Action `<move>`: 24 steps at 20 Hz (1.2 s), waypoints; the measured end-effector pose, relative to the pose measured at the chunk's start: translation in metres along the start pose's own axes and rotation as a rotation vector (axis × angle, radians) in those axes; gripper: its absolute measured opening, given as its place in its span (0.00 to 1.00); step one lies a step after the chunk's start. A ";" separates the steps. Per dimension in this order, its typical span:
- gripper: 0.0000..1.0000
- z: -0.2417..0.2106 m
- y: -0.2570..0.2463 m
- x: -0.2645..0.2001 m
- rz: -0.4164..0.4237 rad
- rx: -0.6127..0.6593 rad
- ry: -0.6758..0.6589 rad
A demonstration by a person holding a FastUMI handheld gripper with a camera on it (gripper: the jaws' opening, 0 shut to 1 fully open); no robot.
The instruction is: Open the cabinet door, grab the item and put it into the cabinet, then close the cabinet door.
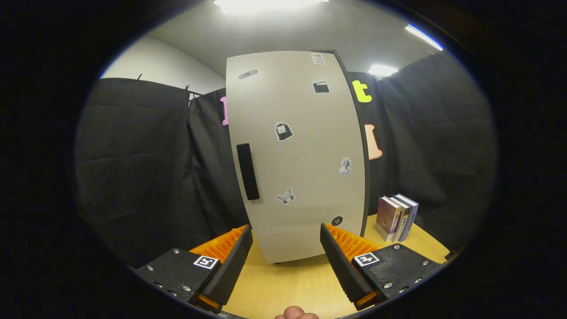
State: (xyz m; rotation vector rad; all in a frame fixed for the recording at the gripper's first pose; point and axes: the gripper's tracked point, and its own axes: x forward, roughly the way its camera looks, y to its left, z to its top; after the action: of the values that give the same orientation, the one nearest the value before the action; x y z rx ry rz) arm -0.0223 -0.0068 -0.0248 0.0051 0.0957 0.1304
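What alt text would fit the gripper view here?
A closed pale cabinet with a dark handle and small stickers stands on a wooden table, just ahead of the open, empty tool. A few books stand upright to the cabinet's right, before black cloth walls.

You have a light wooden table (288,288) under the gripper (286,233), whose fingers stand wide apart with nothing between them. On the table stands a tall pale grey cabinet (297,146) with its door closed, and just beside it three upright books (396,217).
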 end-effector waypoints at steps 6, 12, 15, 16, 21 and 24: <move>0.95 0.004 0.000 0.000 -0.003 -0.006 -0.008; 0.95 0.004 0.002 -0.001 -0.002 -0.015 -0.001; 0.95 0.003 0.003 -0.001 -0.002 -0.017 0.005; 0.95 0.002 0.003 -0.001 -0.004 -0.020 0.006; 0.95 0.003 0.005 -0.002 0.003 -0.022 0.006; 0.95 0.004 0.006 -0.002 0.007 -0.024 0.006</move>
State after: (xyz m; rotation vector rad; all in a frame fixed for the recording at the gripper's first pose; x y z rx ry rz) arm -0.0244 -0.0015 -0.0211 -0.0192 0.1002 0.1388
